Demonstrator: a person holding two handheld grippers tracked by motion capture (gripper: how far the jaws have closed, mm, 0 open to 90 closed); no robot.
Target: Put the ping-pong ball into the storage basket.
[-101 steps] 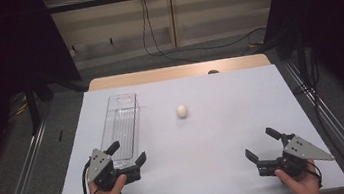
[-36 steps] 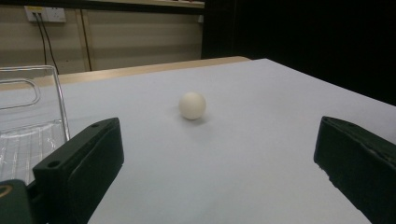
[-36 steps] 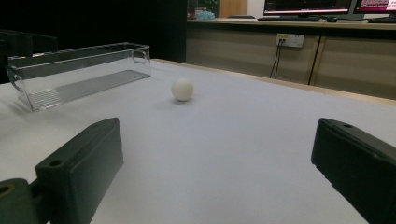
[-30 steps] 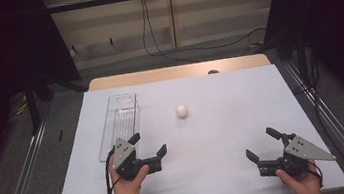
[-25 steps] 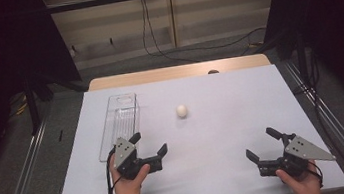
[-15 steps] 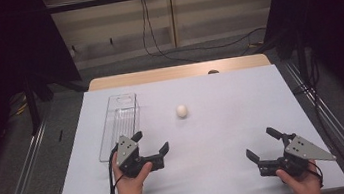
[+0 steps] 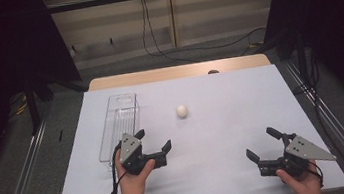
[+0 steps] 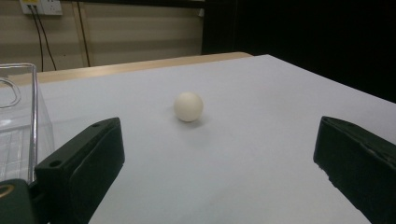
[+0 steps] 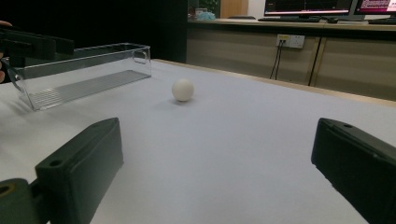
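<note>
- The tabletop [image 7: 243, 118] is the biggest thing here — a wide white surface with a strip of pale wood showing along its far edge, dark curtains on both sides and a beige wall with cables behind.
- A clear plastic bin [image 7: 119, 126], long and narrow, lies on the left part of the tabletop with its length running away from the person. It looks empty, with a ribbed floor. From the right gripper view it sits off to the left, its handle cutout at the far end.
- The left gripper [image 7: 153, 143] is held low over the tabletop just beside the near right corner of the bin, and its jaws are spread wide with nothing between them. The person's left hand [image 7: 132, 175] grips it from below, a cable trailing back along the forearm.
- The right gripper [image 7: 263, 145] sits near the front right of the tabletop, well apart from everything else — jaws likewise spread apart and empty, with the grey three-cornered plate on top. The right hand [image 7: 299, 181] holds it at the near edge.
- A small cream-white ball [image 7: 181, 111] rests on the bare tabletop right of the bin, apart from it, and beyond the left gripper. In the left gripper view it lies ahead between the open jaws, still some way off.
</note>
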